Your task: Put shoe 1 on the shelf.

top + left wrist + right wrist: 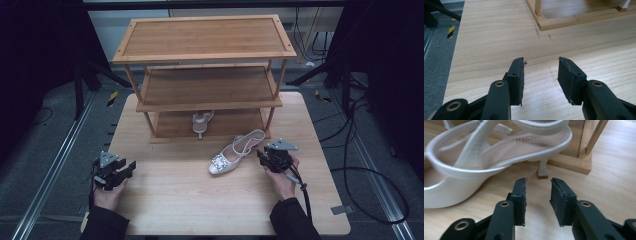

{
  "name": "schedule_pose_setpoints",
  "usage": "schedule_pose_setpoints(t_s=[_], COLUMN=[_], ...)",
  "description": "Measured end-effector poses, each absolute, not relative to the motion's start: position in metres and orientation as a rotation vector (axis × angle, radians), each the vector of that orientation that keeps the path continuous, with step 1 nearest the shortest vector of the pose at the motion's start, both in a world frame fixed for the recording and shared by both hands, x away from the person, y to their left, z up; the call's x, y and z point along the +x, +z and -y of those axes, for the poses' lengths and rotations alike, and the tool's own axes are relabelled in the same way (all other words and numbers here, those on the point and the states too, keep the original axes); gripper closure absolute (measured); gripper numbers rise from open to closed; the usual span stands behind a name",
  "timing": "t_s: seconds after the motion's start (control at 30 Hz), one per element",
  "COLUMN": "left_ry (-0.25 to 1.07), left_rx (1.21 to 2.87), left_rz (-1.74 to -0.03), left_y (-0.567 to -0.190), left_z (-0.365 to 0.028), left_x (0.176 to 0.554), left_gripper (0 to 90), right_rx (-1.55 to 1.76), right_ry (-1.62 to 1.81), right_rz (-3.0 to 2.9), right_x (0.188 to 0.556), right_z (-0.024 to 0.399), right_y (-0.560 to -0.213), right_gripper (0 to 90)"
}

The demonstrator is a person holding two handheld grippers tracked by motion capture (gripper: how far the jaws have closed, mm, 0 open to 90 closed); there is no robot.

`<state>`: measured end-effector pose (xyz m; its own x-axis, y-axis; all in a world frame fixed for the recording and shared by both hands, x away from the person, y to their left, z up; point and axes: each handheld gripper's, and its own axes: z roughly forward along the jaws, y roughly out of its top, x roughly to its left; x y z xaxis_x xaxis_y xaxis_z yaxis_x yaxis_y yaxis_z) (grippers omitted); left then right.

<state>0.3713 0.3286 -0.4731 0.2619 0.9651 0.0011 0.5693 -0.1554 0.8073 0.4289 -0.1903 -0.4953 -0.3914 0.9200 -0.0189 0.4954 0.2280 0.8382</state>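
on the counter (175, 200), just in front of the wooden rack (205, 75), a white slingback heel (235, 152) lies toe toward the person, heel end near the rack's bottom shelf; its mate (202, 122) is already on that shelf. right gripper (267, 159) sits just right of the shoe, jaws part spread, nothing between them, shoe's heel and back strap (499, 157) close ahead in the right gripper view. left gripper (122, 171) idle well apart at the left, jaws spread and empty (540, 72). judged step: grab shoe for shelving. best bet: pinch the firm sole edge or heel cup, not the thin strap, close fully, lift level, clear the shelf lip, set beside the mate
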Motion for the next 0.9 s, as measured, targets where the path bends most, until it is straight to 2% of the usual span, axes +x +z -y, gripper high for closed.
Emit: schedule_pose_setpoints(t_s=[0.23, 0.57, 0.7, 0.73, 0.9], left_ry=[0.71, 0.713, 0.716, 0.716, 0.715], left_rx=[1.825, 1.83, 1.834, 1.832, 1.831], left_rz=[-1.395, -1.394, -1.391, -1.392, -1.393], left_y=[-0.473, -0.473, -0.474, -0.473, -0.473], left_z=[-0.329, -0.329, -0.329, -0.329, -0.329], left_x=[0.372, 0.372, 0.372, 0.372, 0.372], left_gripper=[55.4, 55.6, 55.8, 55.8, 55.9], right_rx=[1.299, 1.306, 1.29, 1.271, 1.282], right_ry=[0.997, 1.03, 1.043, 1.0, 1.004], right_rz=[-1.989, -2.004, -2.018, -2.012, -2.028], right_x=[0.455, 0.47, 0.473, 0.473, 0.47], right_z=[0.182, 0.182, 0.179, 0.177, 0.181], right_y=[-0.506, -0.509, -0.509, -0.509, -0.507], right_gripper=[62.2, 65.7, 73.4, 79.0, 82.7])
